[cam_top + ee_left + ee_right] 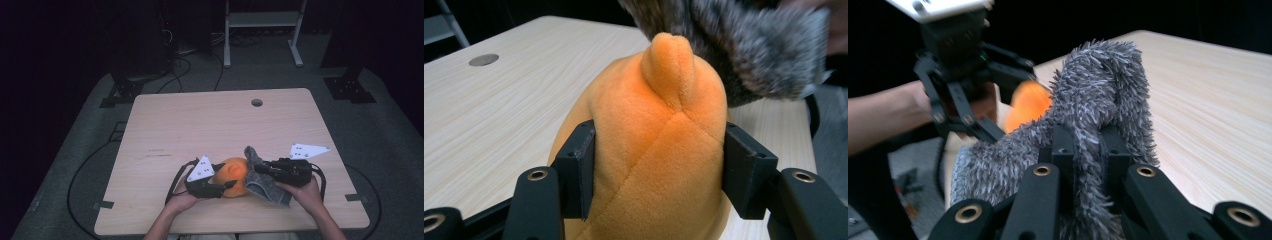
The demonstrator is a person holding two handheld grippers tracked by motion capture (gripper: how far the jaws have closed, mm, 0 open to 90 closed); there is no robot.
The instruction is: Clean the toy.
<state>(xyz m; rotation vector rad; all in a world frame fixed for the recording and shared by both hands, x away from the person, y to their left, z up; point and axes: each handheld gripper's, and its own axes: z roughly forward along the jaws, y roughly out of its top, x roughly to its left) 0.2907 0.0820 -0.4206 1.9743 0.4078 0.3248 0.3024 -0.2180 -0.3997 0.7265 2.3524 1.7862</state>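
Note:
An orange plush toy [233, 175] lies near the table's front edge, and my left gripper [226, 186] is shut on it. In the left gripper view both black pads press into the orange plush toy [659, 145], one on each side. A grey fuzzy cloth [260, 177] hangs just right of the toy, with my right gripper [265, 170] shut on it. In the right gripper view the jaws pinch a fold of the grey fuzzy cloth [1098, 130]; beyond it are the left gripper [998, 107] and the orange toy [1028, 102].
The wooden table [200, 130] has a round cable hole [256, 102] at its far side. A white metal frame [262, 30] and cables lie on the floor beyond the table.

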